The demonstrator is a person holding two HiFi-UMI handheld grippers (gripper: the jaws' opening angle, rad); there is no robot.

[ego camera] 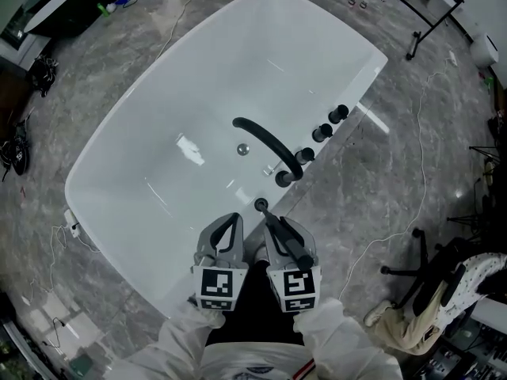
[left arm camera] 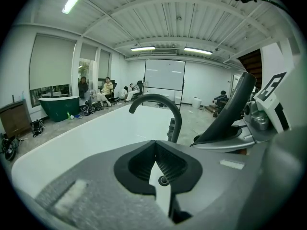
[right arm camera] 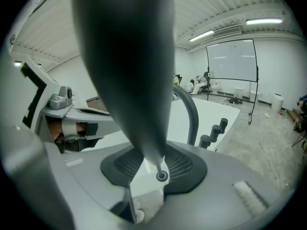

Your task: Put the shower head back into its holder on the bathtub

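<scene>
The black shower head (ego camera: 289, 242) is in my right gripper (ego camera: 277, 222), whose jaws are shut on its handle. In the right gripper view the handle (right arm camera: 129, 71) fills the middle and tapers down toward the round holder (right arm camera: 162, 176). That holder (ego camera: 261, 204) sits in the near rim of the white bathtub (ego camera: 142, 212), just ahead of both grippers. My left gripper (ego camera: 235, 218) hovers beside the right one, shut with nothing in it. In the left gripper view its tips (left arm camera: 154, 145) meet above the holder (left arm camera: 164, 180), and the shower head (left arm camera: 230, 114) rises at the right.
A black arched spout (ego camera: 265, 139) and three black knobs (ego camera: 322, 132) stand on the rim just beyond the holder. Cables and stand legs (ego camera: 432, 30) lie on the grey floor, with a chair (ego camera: 444, 275) at the right. People sit by a green tub (left arm camera: 60, 107) far off.
</scene>
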